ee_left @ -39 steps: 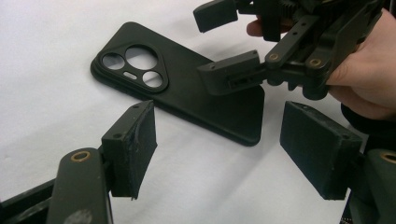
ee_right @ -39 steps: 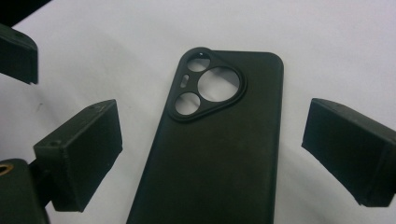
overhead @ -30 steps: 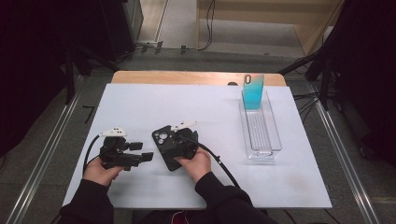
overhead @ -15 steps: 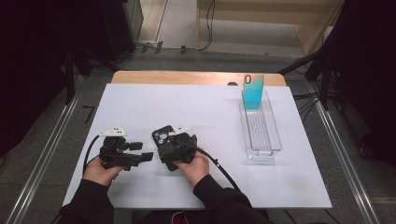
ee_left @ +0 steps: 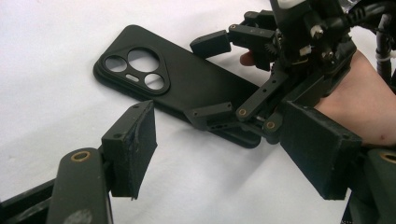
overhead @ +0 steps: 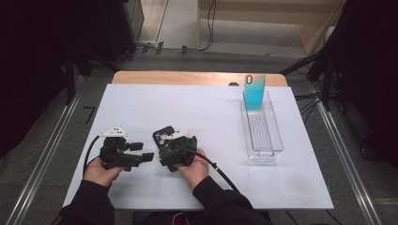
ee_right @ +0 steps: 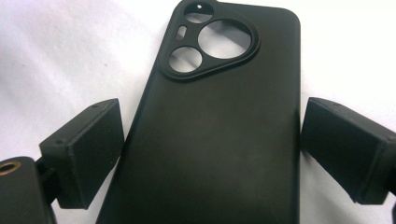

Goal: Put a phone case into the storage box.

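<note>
Nearest to the person, at the front part of the white table [overhead: 197, 108], two grippers are held, one in each hand. The left gripper [overhead: 141, 156] is seen on the left side, with its jaws spread wide and nothing between them; in the left gripper view the jaws are pointed toward the black phone case [ee_left: 187, 88], but it is not touched by them. Just beside it, the right gripper [overhead: 165, 143] is placed over the black phone case, which lies flat on the table with the camera cutouts turned away from the person. In the right gripper view the jaws are seen open, one on each long side of the case; the right jaw is very near the edge, while a small gap is left at the left jaw, and a firm grip is not shown. Farther away, at the right side of the table, a clear plastic tray [overhead: 263, 129] is placed lengthwise. At its far end a turquoise phone case [overhead: 254, 92] is stood upright, leaned inside the tray.
</note>
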A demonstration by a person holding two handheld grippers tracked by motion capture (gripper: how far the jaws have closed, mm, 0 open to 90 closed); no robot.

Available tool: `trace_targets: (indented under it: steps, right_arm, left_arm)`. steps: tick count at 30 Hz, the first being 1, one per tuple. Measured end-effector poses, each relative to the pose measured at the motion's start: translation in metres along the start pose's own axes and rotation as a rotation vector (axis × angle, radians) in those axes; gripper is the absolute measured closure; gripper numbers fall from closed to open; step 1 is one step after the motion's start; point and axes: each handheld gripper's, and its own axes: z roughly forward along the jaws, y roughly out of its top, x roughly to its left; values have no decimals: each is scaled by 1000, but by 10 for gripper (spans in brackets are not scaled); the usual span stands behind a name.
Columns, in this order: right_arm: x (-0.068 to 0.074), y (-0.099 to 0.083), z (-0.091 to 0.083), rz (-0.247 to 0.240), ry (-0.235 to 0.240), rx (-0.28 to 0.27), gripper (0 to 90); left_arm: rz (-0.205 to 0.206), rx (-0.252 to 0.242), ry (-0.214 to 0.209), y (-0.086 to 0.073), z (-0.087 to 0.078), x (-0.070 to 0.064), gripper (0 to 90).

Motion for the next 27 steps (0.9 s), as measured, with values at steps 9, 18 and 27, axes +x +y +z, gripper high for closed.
trace_targets:
  steps: [9, 18, 27]
  right_arm:
    - [6, 0, 2, -38, -39, 17, 51]
    - [6, 0, 2, -40, -45, 15, 64]
    - [4, 0, 0, -24, -41, 8, 119]
  left_arm:
    - [1, 0, -1, 0, -1, 0, 273]
    - [-3, -1, 1, 0, -1, 1, 273]
    - [-4, -1, -2, 1, -1, 0, 273]
